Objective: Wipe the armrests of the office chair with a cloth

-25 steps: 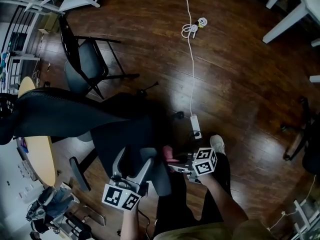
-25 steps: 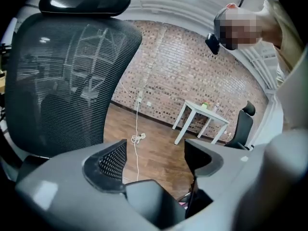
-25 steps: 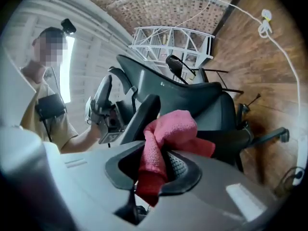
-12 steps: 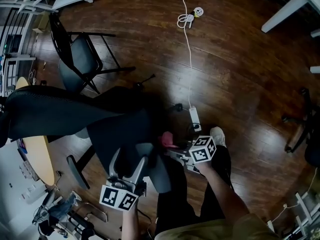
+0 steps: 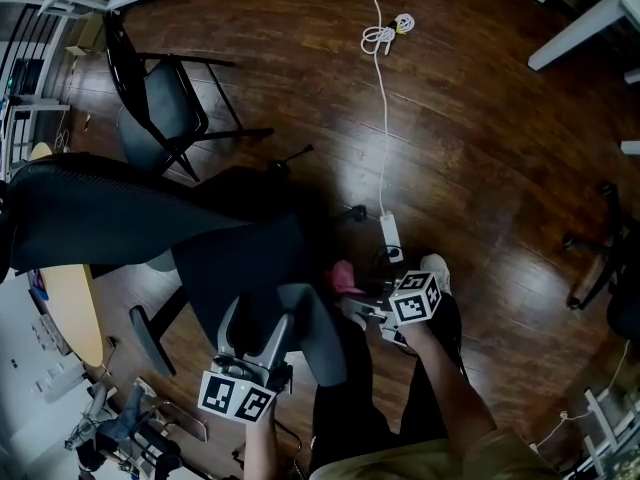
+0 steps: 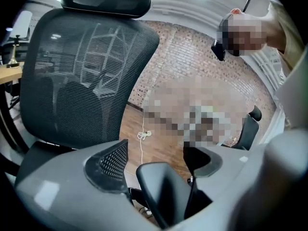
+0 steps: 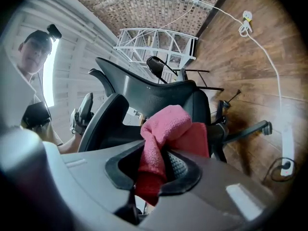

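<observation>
We are holding the left gripper [image 5: 265, 316] low in the head view, at the near side of the office chair [image 5: 110, 218]. Its jaws are standing spread and have just been closing a little. In the left gripper view the dark armrest [image 6: 166, 191] is lying between them, close against the right jaw. We cannot tell whether either pad is pressing on it.

From above, the armrest [image 5: 315, 343] is a long, narrow pad. Its long axis is running from the seat [image 5: 240, 268] at the upper left down and to the right, towards our legs. The end farther from us is rounded.

The right gripper [image 5: 352, 306] is sitting just right of that pad, and its jaws are pinching the pink cloth [image 5: 343, 276]. In the right gripper view the cloth [image 7: 168, 124] is bunched into a long twist along the jaws. A rounded wad is standing out past the tips, and a darker tail is hanging down between the pads. In the head view the wad is lying near the far end of the armrest, but we cannot tell whether it is touching.

The mesh backrest is stretching off to the left. A white cable [image 5: 383, 98] is running across the wooden floor [image 5: 480, 148] to a power strip [image 5: 390, 238].
</observation>
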The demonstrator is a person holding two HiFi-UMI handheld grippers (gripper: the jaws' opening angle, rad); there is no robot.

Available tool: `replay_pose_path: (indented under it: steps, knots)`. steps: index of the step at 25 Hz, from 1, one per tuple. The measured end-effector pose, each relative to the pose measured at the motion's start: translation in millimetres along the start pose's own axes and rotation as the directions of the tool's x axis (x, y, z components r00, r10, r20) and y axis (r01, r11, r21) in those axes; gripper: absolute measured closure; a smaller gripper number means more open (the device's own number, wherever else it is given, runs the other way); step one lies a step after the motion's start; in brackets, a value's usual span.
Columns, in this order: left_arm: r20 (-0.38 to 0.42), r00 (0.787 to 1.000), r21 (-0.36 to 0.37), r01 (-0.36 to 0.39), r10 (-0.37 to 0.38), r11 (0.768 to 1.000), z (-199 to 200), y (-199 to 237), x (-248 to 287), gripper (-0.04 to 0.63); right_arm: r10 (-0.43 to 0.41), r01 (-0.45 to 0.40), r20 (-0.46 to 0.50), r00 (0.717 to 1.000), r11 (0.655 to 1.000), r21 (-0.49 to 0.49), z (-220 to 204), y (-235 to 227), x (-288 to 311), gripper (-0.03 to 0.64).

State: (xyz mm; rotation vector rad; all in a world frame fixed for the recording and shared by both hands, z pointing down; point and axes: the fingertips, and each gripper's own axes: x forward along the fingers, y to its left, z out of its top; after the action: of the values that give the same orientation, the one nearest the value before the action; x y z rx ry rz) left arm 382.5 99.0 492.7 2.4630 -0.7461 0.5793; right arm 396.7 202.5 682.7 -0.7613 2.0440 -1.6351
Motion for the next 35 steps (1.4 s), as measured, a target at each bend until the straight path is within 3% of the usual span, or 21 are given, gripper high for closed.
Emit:
replay_pose_path:
  steps: [11, 16, 19, 22, 25, 29, 32, 35]
  knots:
    - [0.000, 1.000, -0.026, 0.013, -0.013, 1.000, -11.9, 3.2, -9.5, 0.258, 0.003, -0.016, -0.170, 0.986, 0.997, -0.079, -5.7, 1.4, 1.7, 0.557]
    - [-0.010, 1.000, -0.035, 0.009, -0.010, 0.999, -18.3, 7.2, -16.4, 0.262, -0.016, -0.035, -0.363, 0.932, 0.991, -0.133, -28.6, 3.8, -6.0, 0.557]
    - [-0.010, 1.000, -0.039, 0.002, -0.002, 0.999, -20.1, 12.3, -19.6, 0.262, -0.033, -0.031, -0.431, 0.902, 0.990, -0.139, -42.0, 1.1, 2.6, 0.557]
    - [-0.006, 1.000, -0.045, 0.000, 0.000, 0.999, -21.7, 14.3, -19.2, 0.262, -0.131, 0.047, -0.451, 0.883, 0.980, -0.193, -43.5, -21.0, 15.2, 0.557]
    - [-0.008, 1.000, -0.043, 0.001, -0.001, 0.999, -24.3, 16.1, -17.6, 0.262, -0.277, 0.159, -0.488, 0.828, 0.950, -0.269, -46.4, -63.8, 24.5, 0.557]
    - [-0.013, 1.000, -0.048, -0.010, 0.009, 0.999, -30.0, 19.9, -20.2, 0.262, -0.433, 0.326, -0.481, 0.763, 0.899, -0.292, -40.4, -125.0, 25.5, 0.557]
    - [-0.014, 1.000, -0.049, -0.027, 0.027, 0.998, -32.4, 24.9, -29.3, 0.262, -0.521, 0.460, -0.412, 0.748, 0.854, -0.244, -25.8, -163.2, 21.8, 0.557]
    - [0.002, 0.999, -0.062, -0.051, 0.051, 0.997, -31.1, 35.6, -40.9, 0.262, -0.539, 0.470, -0.370, 0.757, 0.842, -0.265, -11.3, -169.8, 16.5, 0.557]
